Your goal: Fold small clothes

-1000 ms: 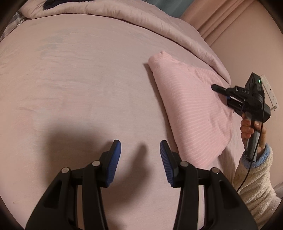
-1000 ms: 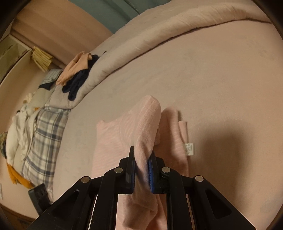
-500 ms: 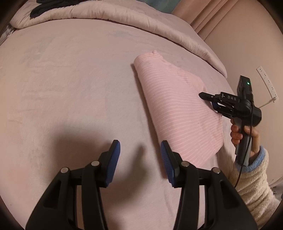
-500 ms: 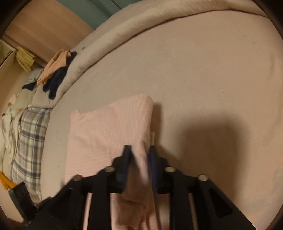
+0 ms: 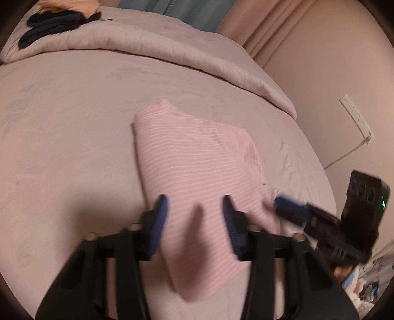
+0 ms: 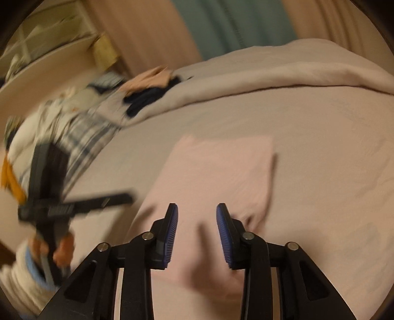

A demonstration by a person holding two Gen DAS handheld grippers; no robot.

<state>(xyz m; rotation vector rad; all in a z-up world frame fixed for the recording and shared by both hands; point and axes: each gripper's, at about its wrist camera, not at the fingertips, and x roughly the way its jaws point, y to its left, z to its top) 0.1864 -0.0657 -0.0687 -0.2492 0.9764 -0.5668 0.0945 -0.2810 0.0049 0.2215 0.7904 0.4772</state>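
Because the folded pink striped knit garment [image 5: 197, 172] lies flat on the pink bed [image 5: 61, 147], the left gripper [image 5: 194, 216] and right gripper [image 6: 197, 221] hover at six o'clock, part-open, closing, gripping nothing.

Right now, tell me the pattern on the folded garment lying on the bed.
Pink with thin, pale horizontal stripes; the folded garment shows it best in the left wrist view.

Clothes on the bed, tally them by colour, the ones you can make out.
Pink striped garment, folded on the bed: 1
Dark navy garment, on the duvet: 1
Peach garment, beside the navy one: 1
Total: 3
The blurred heap at the left of the right wrist view cannot be counted.
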